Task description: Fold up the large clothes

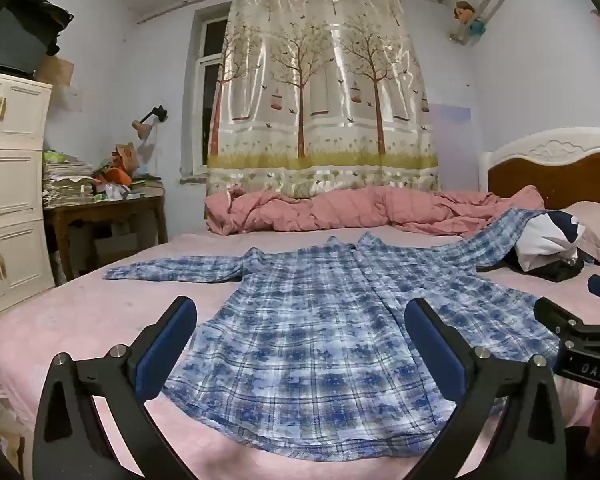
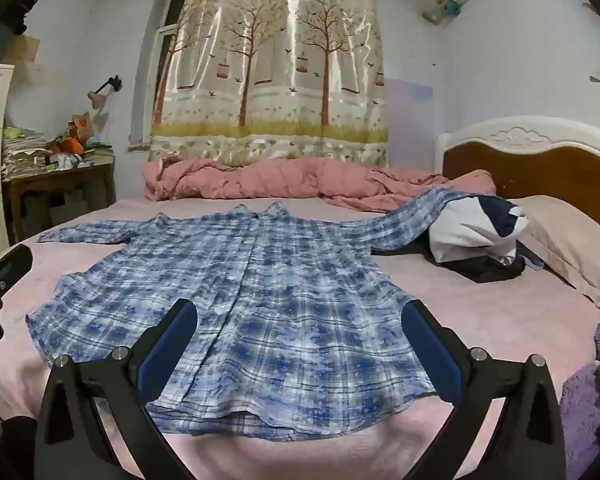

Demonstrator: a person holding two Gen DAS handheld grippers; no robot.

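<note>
A blue and white plaid shirt (image 1: 308, 320) (image 2: 236, 300) lies spread flat on the pink bed sheet (image 1: 80, 316) (image 2: 480, 304), collar toward the far side and hem nearest me. Its left sleeve stretches out flat; its right sleeve (image 2: 412, 212) runs up over a pile of clothes. My left gripper (image 1: 300, 308) hovers open above the hem area with nothing between its fingers. My right gripper (image 2: 300, 308) is likewise open and empty over the hem. The right gripper's body (image 1: 572, 328) shows at the right edge of the left wrist view.
A rumpled pink duvet (image 1: 340, 208) lies along the far side of the bed. A white and navy garment on dark clothes (image 2: 476, 232) sits by a pillow (image 2: 572, 240) near the headboard (image 2: 540, 168). A cluttered wooden table (image 1: 104, 208) and white drawers (image 1: 8, 200) stand at left.
</note>
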